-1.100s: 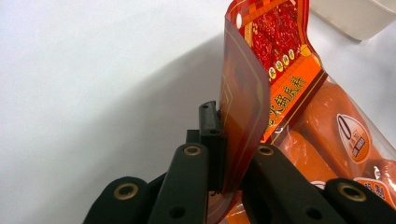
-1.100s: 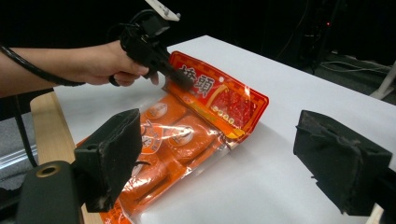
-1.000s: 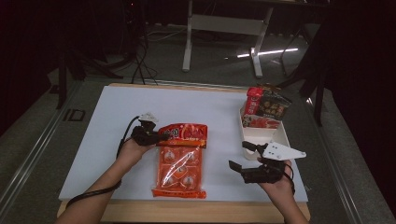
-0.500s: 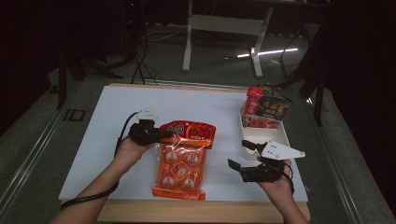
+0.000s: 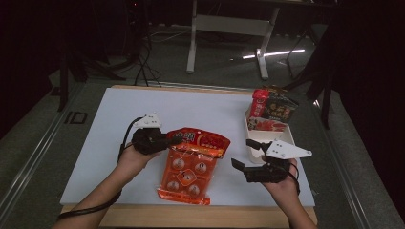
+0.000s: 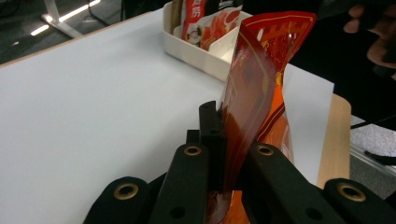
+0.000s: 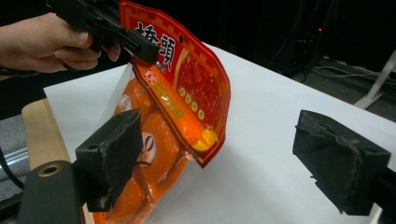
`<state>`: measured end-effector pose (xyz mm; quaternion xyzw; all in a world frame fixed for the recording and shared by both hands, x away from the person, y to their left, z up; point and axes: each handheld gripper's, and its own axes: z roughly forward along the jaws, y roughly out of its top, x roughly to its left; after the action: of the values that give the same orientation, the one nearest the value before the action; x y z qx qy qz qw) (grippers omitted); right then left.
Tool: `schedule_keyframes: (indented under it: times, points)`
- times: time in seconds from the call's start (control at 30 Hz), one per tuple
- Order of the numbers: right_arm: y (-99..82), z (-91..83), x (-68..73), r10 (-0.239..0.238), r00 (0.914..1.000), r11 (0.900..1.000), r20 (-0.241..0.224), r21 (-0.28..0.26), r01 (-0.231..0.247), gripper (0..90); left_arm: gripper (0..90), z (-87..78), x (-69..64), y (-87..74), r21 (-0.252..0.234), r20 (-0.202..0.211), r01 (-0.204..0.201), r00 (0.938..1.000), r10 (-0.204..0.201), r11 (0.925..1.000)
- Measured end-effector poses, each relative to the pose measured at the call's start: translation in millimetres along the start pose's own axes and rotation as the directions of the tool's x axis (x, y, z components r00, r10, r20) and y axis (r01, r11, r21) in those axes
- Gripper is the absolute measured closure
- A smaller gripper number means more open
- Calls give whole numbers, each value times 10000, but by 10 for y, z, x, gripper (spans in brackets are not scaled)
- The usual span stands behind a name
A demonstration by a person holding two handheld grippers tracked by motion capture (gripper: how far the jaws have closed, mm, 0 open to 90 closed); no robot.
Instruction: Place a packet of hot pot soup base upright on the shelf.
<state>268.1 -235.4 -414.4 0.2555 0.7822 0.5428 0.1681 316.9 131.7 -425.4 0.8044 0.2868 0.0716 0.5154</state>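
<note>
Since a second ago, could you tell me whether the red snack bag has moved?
Yes. The left gripper has lifted the red snack bag's top edge off the table, up towards the white tray; its bottom edge stays near the table's front.

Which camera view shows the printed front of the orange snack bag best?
The right gripper view: the snack bag faces it, print readable. The high view shows it small; the left gripper view shows its top edge-on, clamped in the left gripper.

Loads of open white table (image 5: 200, 107) on the far side and down the left, nothing sitting there. The right is tighter: a white tray (image 5: 255, 136) stuffed with snack packs (image 5: 273, 109) stands at the far right edge. Near the middle, the orange snack bag (image 5: 191, 164) hangs lifted at its top, blocking the gap between both hands.
</note>
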Motion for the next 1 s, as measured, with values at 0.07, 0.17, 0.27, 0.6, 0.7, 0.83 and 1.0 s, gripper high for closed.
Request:
schedule_keyframes:
  times: [0.07,0.17,0.27,0.6,0.7,0.83,1.0]
  points:
    - [13,32,5,-27,10000,10000,-27,31,27,155,899,-11,-23,4,-52,53,-68,10000,68,10000]
    - [15,83,0,-31,10000,10000,-49,23,31,140,899,-26,-55,-1,-166,133,-164,9998,166,9997]
    - [-4,124,-39,257,9994,9997,-219,40,-257,140,899,-42,-93,8,-220,177,-238,9996,242,9995]
    - [-51,370,-34,693,9871,9962,-1440,627,-608,200,898,-80,-265,49,-372,250,-714,9971,724,9968]
    - [-69,450,-40,992,9757,9934,-1952,770,-856,299,897,-88,-279,50,-390,286,-729,9968,740,9966]
    - [-87,548,2,824,9737,9903,-2125,1272,-561,493,897,-91,-280,46,-407,311,-747,9966,760,9964]
    - [-59,598,35,511,9790,9863,-1972,1641,-184,740,896,-112,-264,32,-400,330,-658,9972,672,9970]
